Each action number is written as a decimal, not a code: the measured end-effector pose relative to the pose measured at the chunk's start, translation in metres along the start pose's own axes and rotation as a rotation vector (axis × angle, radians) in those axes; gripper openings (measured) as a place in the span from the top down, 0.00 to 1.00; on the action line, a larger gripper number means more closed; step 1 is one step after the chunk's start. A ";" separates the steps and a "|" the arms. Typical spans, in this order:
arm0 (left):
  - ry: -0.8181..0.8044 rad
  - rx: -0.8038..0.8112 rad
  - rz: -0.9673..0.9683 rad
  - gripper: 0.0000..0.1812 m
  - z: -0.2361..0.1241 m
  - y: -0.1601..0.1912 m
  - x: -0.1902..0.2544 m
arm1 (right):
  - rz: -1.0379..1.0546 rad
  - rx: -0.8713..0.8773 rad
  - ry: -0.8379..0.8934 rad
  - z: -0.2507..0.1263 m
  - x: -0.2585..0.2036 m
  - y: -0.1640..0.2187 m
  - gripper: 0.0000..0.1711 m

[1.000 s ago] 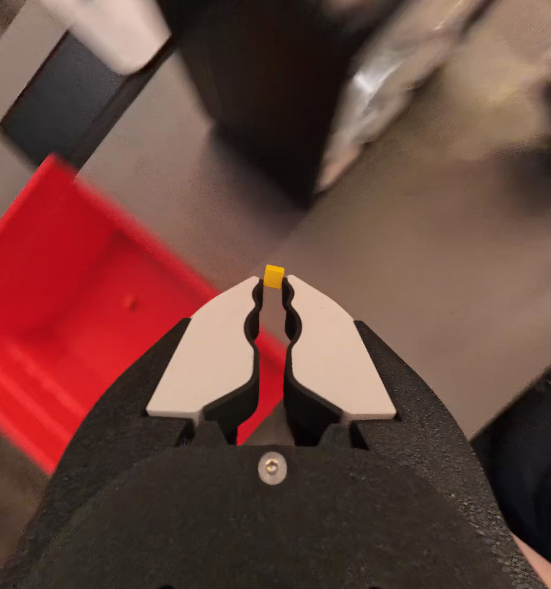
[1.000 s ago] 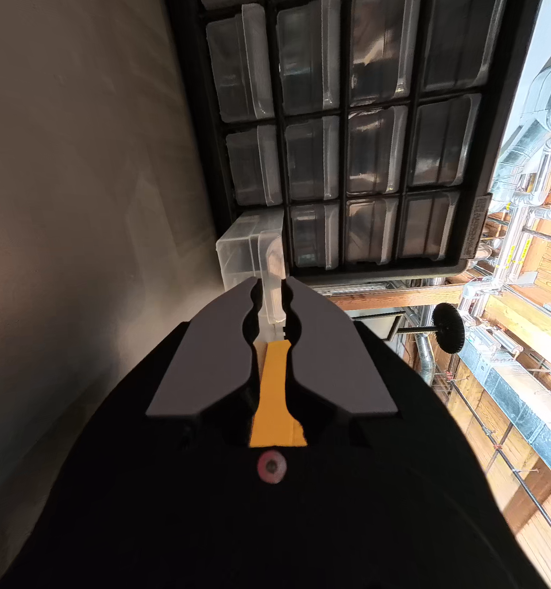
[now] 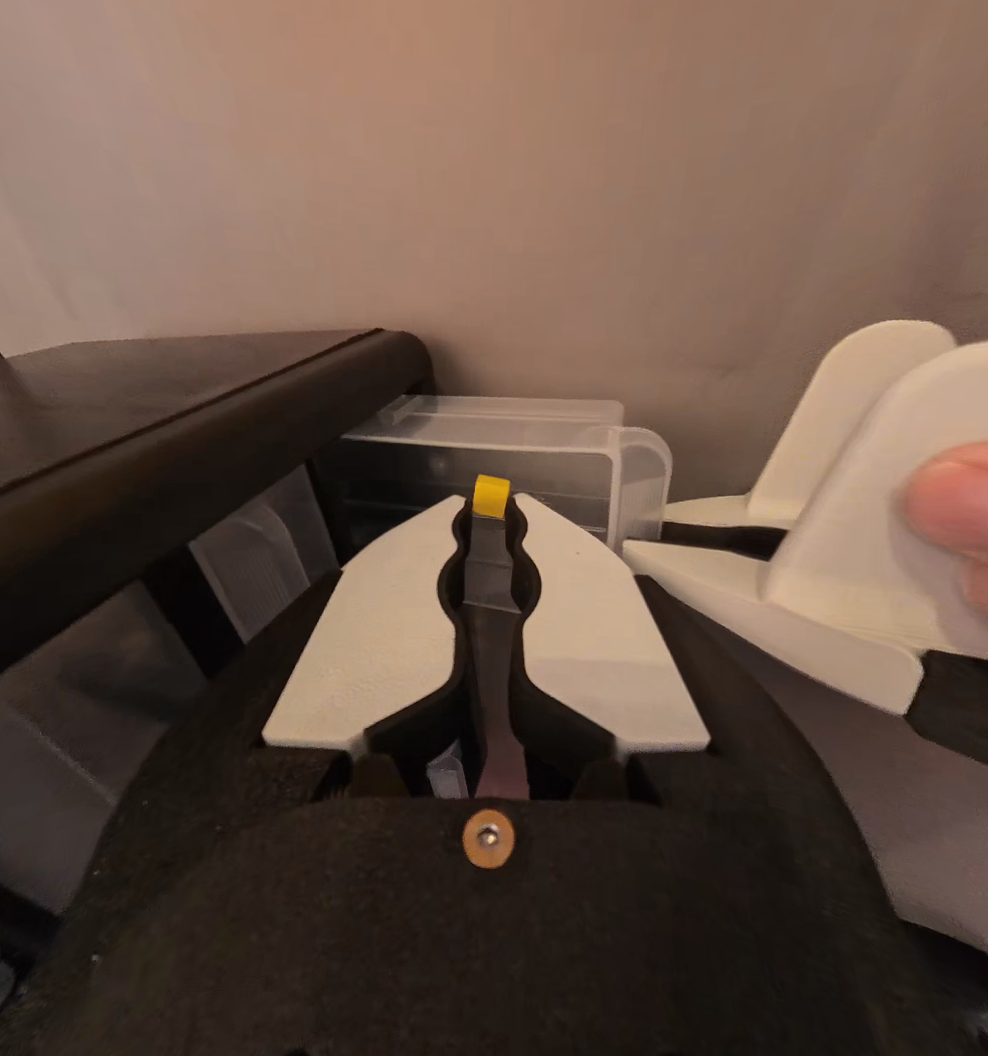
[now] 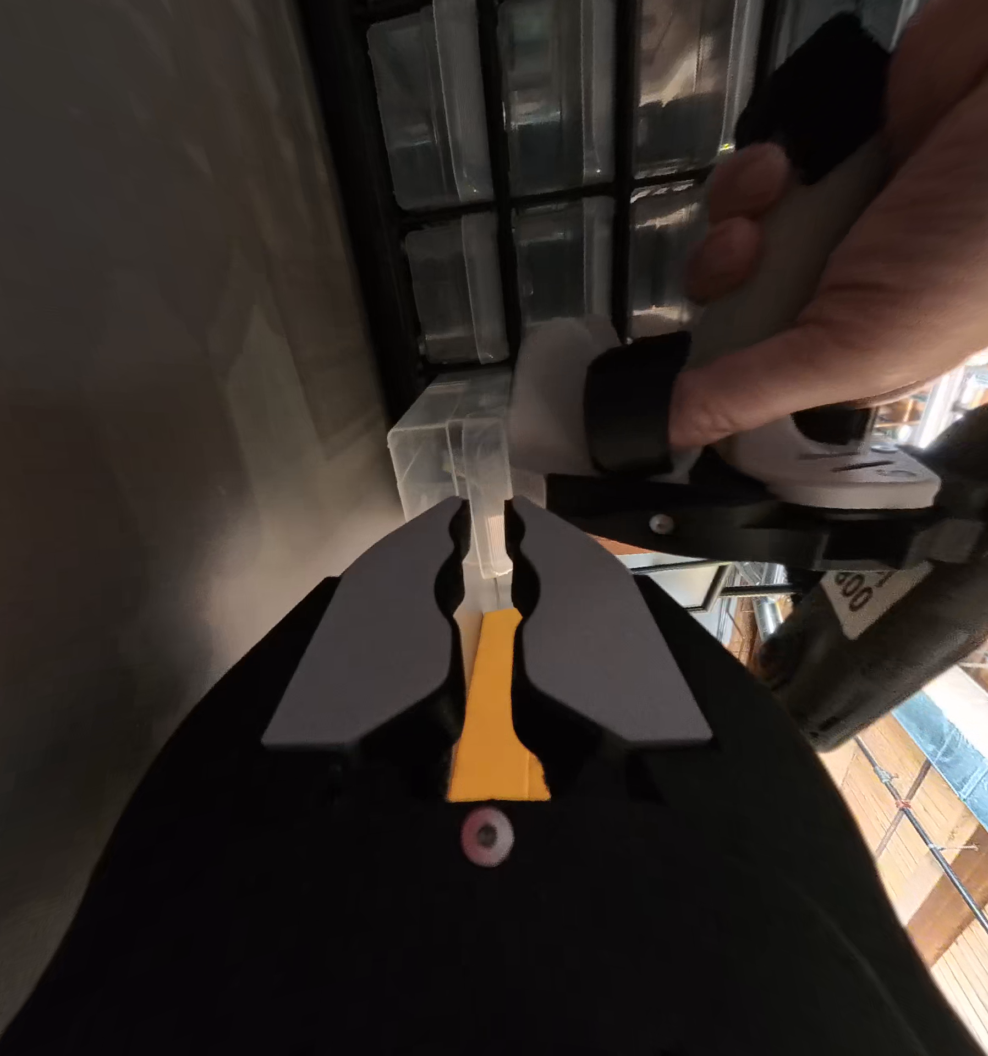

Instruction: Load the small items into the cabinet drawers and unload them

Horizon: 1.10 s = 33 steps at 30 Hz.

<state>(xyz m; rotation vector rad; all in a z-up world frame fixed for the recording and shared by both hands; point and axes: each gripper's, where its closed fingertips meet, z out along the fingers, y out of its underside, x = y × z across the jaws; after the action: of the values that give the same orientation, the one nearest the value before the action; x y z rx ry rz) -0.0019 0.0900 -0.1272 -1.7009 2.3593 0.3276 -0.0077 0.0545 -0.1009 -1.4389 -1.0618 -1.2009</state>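
Left gripper (image 3: 490,500): pressed together on a small yellow block (image 3: 491,496), pinched at the very fingertips; also seen from the side in the right wrist view (image 4: 543,457), at 1 o'clock of the right gripper, held by a hand (image 4: 857,268).

Small yellow block: clamped between the pale fingers (image 3: 400,617), poised over the open top of the pulled-out drawer (image 3: 503,451); contact with the drawer not discernible.

Pulled-out drawer: clear plastic, slid forward from the black cabinet (image 3: 154,411); in the left wrist view at 12 o'clock of the fingertips, with its tab handle (image 3: 640,486) at 2 o'clock.

Right gripper (image 4: 489,508): closed on the tab handle (image 4: 489,531) of the same clear drawer (image 4: 423,451), the handle lying between the grey fingers (image 4: 389,623); in the left wrist view entering from 3 o'clock (image 3: 657,528), with a fingertip of the holding hand (image 3: 966,503) blurred at the edge.

Cabinet: black frame, grid of clear drawers (image 4: 440,114) closed at 12 o'clock in the right wrist view; flat top and rounded front edge at 10 o'clock in the left wrist view.

Wall (image 3: 480,171): plain, pale, just behind the cabinet.

Ceiling pipes and wooden beams (image 4: 937,857): at 4 o'clock in the right wrist view, well apart.
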 end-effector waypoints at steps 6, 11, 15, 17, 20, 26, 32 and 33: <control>0.027 0.000 0.005 0.94 0.004 -0.005 -0.002 | -0.001 0.006 -0.004 0.000 -0.001 -0.002 0.93; 0.023 -0.030 0.010 0.94 0.006 -0.003 -0.005 | -0.004 0.004 -0.008 0.000 -0.002 -0.001 0.93; 0.047 -0.061 0.003 0.94 0.008 0.000 -0.002 | -0.005 0.010 -0.014 -0.001 -0.003 -0.003 0.93; 0.045 -0.070 0.001 0.93 0.008 0.000 -0.003 | -0.011 0.007 -0.012 -0.001 -0.003 -0.003 0.93; 0.040 -0.057 -0.010 0.91 0.005 -0.002 -0.005 | -0.002 0.005 -0.010 -0.001 -0.002 -0.002 0.93; 0.032 0.120 -0.095 0.90 -0.029 -0.011 -0.002 | 0.015 0.000 -0.017 0.000 -0.002 0.001 0.93; 0.014 0.390 -0.143 0.95 -0.087 -0.003 0.019 | 0.023 -0.001 -0.019 0.002 -0.002 0.001 0.93; -0.017 0.424 -0.155 0.95 -0.096 0.004 0.019 | 0.025 -0.003 -0.019 0.002 -0.002 0.001 0.93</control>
<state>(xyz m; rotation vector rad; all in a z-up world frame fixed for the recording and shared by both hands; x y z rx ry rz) -0.0154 0.0448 -0.0417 -1.6440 2.0765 -0.1731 -0.0067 0.0566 -0.1033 -1.4640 -1.0524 -1.1741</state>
